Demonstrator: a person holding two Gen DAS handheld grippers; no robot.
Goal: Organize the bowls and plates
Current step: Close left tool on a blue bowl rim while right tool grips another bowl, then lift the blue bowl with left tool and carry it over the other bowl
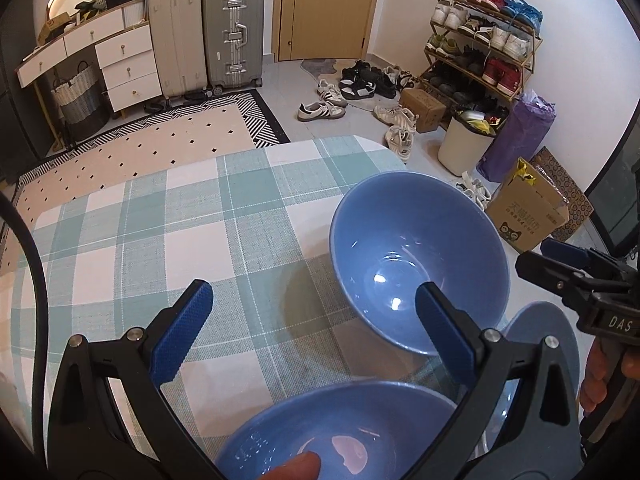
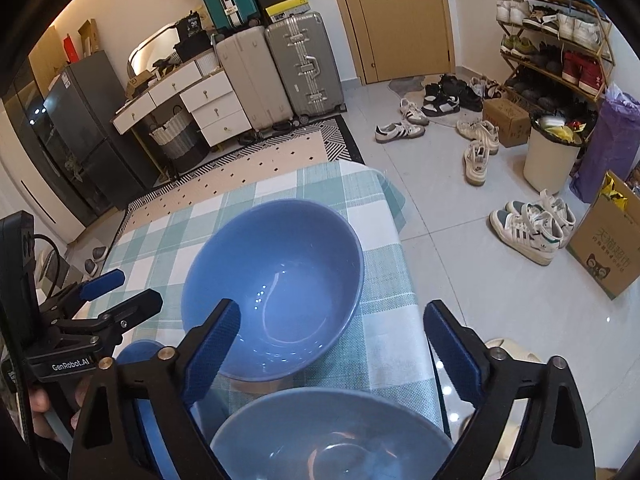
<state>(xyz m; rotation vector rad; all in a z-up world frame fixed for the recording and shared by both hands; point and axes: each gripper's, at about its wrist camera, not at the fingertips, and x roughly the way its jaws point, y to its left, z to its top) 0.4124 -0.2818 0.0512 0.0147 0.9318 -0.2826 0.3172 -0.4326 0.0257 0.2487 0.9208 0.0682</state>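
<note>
A blue bowl stands upright on the checked tablecloth near the table's far right corner. A second blue bowl lies close under each camera; whether it is one bowl I cannot tell. A blue plate lies between the two grippers. My left gripper is open, its right fingertip over the far bowl's near side. My right gripper is open with its left fingertip at that bowl's near rim. Nothing is held.
The table's rounded edge drops to a tiled floor with scattered shoes, a white bin and a cardboard box. A patterned rug, suitcases and drawers lie beyond. A finger shows at the bottom.
</note>
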